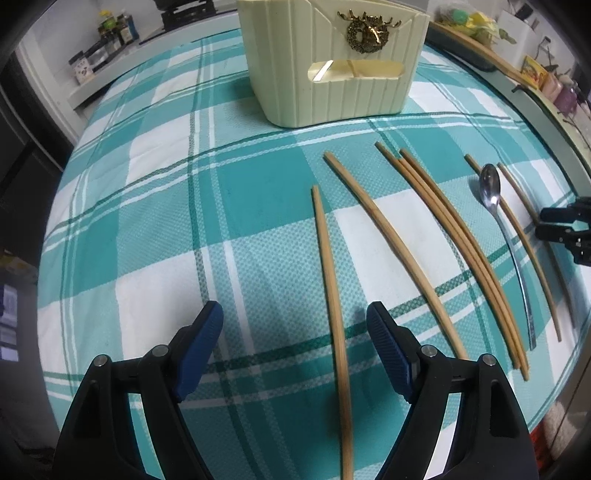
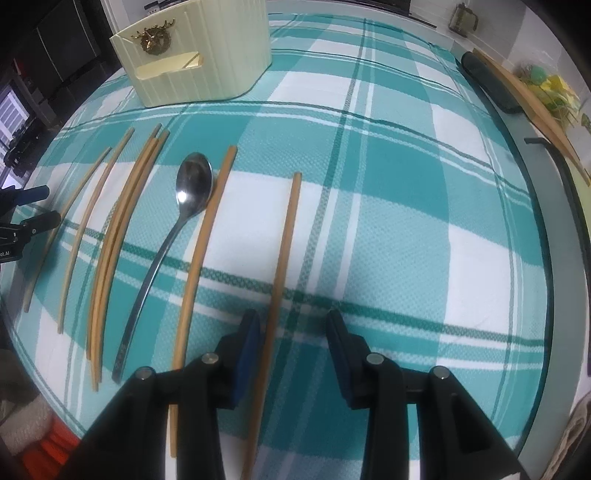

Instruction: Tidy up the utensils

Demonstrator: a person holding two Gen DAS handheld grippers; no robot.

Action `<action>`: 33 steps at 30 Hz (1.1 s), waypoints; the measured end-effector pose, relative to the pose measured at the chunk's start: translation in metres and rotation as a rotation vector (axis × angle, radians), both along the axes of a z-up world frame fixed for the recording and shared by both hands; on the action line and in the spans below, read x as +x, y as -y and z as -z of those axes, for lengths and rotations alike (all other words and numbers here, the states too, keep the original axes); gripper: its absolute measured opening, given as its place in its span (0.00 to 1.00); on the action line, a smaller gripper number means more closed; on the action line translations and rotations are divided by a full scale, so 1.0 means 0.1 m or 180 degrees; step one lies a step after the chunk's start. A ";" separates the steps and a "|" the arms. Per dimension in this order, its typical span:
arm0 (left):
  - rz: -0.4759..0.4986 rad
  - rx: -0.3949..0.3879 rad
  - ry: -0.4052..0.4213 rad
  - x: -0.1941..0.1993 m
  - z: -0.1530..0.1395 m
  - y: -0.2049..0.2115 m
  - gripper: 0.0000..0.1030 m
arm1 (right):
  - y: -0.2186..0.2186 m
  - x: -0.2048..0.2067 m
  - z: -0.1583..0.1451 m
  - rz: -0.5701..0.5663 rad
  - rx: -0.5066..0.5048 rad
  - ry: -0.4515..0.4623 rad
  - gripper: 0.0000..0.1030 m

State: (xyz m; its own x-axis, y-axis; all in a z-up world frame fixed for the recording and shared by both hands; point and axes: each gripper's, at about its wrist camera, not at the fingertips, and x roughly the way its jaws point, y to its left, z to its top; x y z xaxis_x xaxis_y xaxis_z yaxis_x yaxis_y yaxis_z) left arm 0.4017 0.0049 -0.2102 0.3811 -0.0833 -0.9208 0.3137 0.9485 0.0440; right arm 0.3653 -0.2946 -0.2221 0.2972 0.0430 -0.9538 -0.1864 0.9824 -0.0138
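Several bamboo chopsticks and a metal spoon (image 1: 490, 186) lie side by side on a teal checked tablecloth (image 1: 166, 221). A cream utensil holder (image 1: 332, 70) with a gold wreath stands at the back; it also shows in the right wrist view (image 2: 199, 55). My left gripper (image 1: 295, 325) is open, with the leftmost chopstick (image 1: 330, 280) running between its fingers. My right gripper (image 2: 293, 328) is open over the rightmost chopstick (image 2: 282, 258), which passes between its fingers. The spoon (image 2: 192, 184) lies left of it, beside another chopstick (image 2: 207, 229).
The table's glass edge (image 2: 543, 221) curves along the right. A dark case (image 2: 491, 85) and long wooden sticks (image 2: 535, 107) lie beyond it. Jars (image 1: 114, 29) stand on a shelf at the back left. The right gripper shows in the left wrist view (image 1: 565, 229).
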 end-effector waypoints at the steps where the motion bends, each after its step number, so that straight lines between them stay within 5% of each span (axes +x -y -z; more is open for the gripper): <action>1: 0.0025 0.0033 -0.0012 0.03 0.01 0.02 0.76 | -0.01 0.06 0.00 -0.0018 -0.0004 -0.0009 0.37; 6: 0.0105 0.0066 -0.0144 0.21 0.07 0.11 0.64 | -0.06 0.35 0.00 -0.0042 0.0002 -0.0039 0.37; 9: 0.0090 0.0014 -0.0214 0.30 0.06 0.13 0.49 | -0.06 0.53 0.00 -0.0002 0.0015 -0.0049 0.31; 13: 0.0112 -0.0018 -0.0225 0.36 0.05 0.21 0.07 | -0.11 0.68 -0.01 0.0003 0.0006 -0.0014 0.09; 21: -0.0075 -0.0290 0.0072 0.27 -0.26 0.06 0.05 | -0.05 0.65 -0.12 0.0167 0.0214 0.0224 0.06; 33: -0.0364 -0.1020 0.0919 -0.57 -1.36 -0.52 0.05 | 0.01 -0.18 -1.29 0.0094 0.0622 0.1348 0.06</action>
State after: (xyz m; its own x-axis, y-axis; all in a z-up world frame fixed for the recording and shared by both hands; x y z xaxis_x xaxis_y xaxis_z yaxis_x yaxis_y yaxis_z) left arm 0.3452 0.0570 -0.0741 0.6423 -0.2895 -0.7097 0.2240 0.9564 -0.1874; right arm 0.3473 -0.2954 -0.0932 0.6625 0.1955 -0.7231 -0.1762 0.9789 0.1033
